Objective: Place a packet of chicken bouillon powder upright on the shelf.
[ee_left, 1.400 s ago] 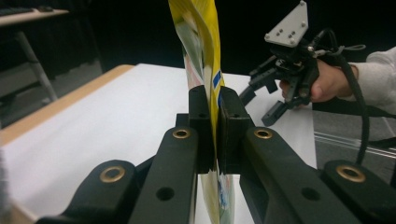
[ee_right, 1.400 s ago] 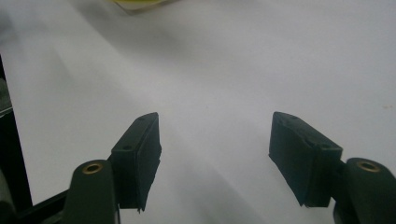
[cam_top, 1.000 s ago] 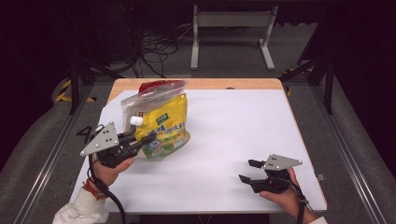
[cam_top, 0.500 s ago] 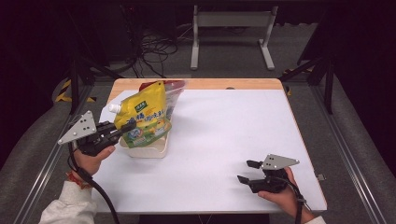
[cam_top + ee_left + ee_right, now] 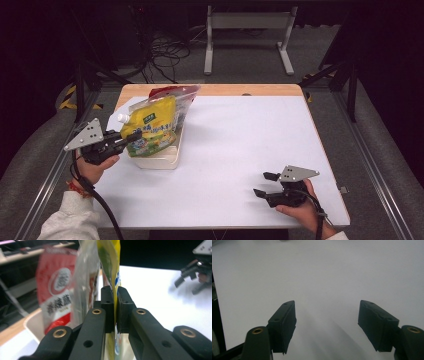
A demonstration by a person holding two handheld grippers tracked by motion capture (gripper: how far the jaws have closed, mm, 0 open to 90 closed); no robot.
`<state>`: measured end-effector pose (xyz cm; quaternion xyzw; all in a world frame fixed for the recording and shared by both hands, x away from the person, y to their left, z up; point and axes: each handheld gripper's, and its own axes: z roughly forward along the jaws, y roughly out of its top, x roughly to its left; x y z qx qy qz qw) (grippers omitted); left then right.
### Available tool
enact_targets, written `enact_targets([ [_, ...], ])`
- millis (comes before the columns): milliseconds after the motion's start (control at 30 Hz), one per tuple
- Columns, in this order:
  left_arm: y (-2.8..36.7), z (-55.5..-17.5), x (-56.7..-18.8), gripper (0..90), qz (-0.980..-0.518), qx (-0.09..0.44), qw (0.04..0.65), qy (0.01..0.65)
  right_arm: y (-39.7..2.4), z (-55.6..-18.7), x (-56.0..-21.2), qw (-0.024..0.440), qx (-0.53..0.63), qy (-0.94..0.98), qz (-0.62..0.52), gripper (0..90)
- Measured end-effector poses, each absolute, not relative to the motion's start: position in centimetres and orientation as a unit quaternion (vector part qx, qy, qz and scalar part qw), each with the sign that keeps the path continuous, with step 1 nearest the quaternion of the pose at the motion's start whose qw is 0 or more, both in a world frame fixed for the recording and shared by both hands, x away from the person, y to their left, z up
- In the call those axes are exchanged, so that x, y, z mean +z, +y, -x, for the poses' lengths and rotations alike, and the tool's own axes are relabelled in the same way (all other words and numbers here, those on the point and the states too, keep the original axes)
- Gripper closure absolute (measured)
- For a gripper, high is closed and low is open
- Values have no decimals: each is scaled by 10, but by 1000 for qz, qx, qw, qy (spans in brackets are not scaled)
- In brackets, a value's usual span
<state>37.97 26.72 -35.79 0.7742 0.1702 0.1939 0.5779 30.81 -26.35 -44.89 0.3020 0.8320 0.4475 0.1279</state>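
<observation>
A yellow spouted pouch [image 5: 150,127] hangs upright at the table's left, its lower end in or just above a shallow white tray [image 5: 162,161]; contact is unclear. My left gripper [image 5: 122,140] is shut on the pouch's left edge. In the left gripper view the pads [image 5: 108,305] of that gripper [image 5: 116,312] pinch the thin yellow pouch [image 5: 110,265] between them. A red packet in clear plastic [image 5: 172,92] leans behind the pouch, and the red packet [image 5: 58,297] appears just left of the jaws. My right gripper [image 5: 262,185] rests near the front right, open over bare table, with nothing between its fingers [image 5: 327,325].
The white table top [image 5: 250,130] has a wooden strip along its far edge. Metal rails run along both sides of the table. A white stand and cables lie on the floor beyond. The other hand's gripper [image 5: 197,277] appears far off in the left gripper view.
My left gripper has carried the yellow pouch leftward and tipped it more upright over the white tray. The right gripper has stayed where it was.
</observation>
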Motion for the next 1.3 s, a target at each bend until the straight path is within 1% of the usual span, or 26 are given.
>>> enact_targets([
  [200,272,-383,-362,870,-764,177,594,178,-263,-308,-449,127,446,833,-301,298],
  [400,276,-382,-362,879,-759,152,611,163,-262,-308,-450,123,445,835,-301,296],
  [467,276,-383,-363,879,-763,143,609,159,-262,-309,-450,120,445,835,-302,294],
  [567,276,-385,-364,879,-763,138,609,166,-262,-309,-451,119,443,836,-302,292],
  [667,280,-390,-368,878,-759,121,615,177,-261,-308,-451,119,444,836,-301,291],
  [767,279,-391,-372,873,-770,117,603,175,-261,-309,-451,117,443,836,-301,290],
  [833,277,-391,-374,860,-767,116,604,181,-261,-309,-451,116,442,837,-301,289],
  [867,276,-393,-375,828,-768,120,600,188,-260,-309,-452,115,442,837,-301,288],
  [933,275,-395,-379,724,-760,125,603,210,-260,-309,-452,115,440,838,-302,286],
  [967,276,-394,-379,768,-755,130,611,201,-260,-309,-452,114,441,837,-302,286],
  [1000,277,-392,-377,837,-752,135,614,199,-261,-309,-452,114,441,837,-302,286],
  [1033,277,-391,-375,875,-752,145,610,203,-261,-309,-452,113,441,837,-302,286],
  [1200,278,-388,-371,880,-750,148,611,206,-261,-310,-452,110,440,838,-303,284],
  [1300,280,-386,-361,877,-760,155,598,203,-260,-310,-453,109,437,839,-304,282],
])
